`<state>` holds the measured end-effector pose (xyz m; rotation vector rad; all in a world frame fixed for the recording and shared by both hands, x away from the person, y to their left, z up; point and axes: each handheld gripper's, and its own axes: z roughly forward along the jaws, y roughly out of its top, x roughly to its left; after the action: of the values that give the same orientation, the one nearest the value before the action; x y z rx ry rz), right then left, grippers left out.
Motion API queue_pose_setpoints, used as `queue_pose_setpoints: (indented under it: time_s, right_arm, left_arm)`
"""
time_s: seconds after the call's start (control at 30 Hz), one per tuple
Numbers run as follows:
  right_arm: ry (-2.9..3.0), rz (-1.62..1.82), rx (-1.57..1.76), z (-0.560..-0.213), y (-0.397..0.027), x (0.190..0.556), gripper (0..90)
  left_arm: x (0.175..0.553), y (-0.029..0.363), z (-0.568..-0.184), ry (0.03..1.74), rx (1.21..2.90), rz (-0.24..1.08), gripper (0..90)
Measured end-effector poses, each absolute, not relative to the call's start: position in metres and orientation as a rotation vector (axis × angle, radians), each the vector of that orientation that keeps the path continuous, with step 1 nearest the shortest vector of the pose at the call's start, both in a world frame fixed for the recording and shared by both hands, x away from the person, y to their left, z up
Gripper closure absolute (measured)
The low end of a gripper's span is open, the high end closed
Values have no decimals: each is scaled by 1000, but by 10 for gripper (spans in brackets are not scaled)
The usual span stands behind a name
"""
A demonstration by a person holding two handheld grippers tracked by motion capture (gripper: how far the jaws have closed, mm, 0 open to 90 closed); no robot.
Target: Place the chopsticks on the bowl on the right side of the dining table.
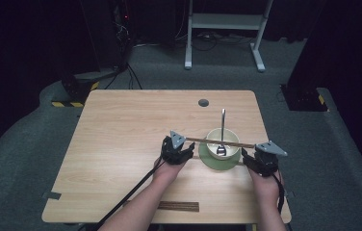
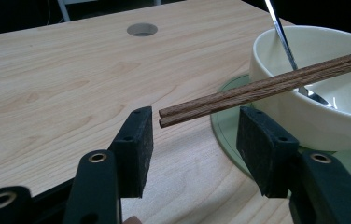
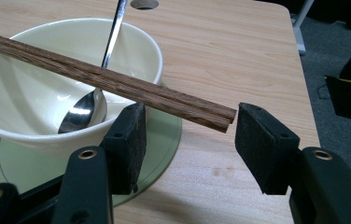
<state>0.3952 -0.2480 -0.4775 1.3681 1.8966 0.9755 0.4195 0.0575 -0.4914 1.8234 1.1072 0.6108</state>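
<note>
The chopsticks (image 1: 220,142) lie paired across the bowl's (image 1: 213,139) rim, long axis running left to right across the table. The left gripper (image 2: 194,135) and right gripper (image 3: 190,135) flank the ends, both released, pads clear

Grey carpet floor (image 1: 20,144) surrounds the wooden table (image 1: 121,144); a white desk frame (image 1: 225,29) stands upper centre in a dark room.

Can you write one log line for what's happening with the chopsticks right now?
chopsticks: lying across bowl rim | left gripper: open at one end | right gripper: open at other end
</note>
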Motion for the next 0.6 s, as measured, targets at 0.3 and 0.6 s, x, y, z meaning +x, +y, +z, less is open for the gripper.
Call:
queue_pose_setpoints:
  time_s: [0.3,0.6]
  right_arm:
    - [1902,966,1359,-478,-246,396,431]
    - [1896,966,1361,-477,-248,396,433]
  left_arm:
    - [413,57,-492,1091,1832,620,456]
    - [408,61,-492,1093,1830,638,457]
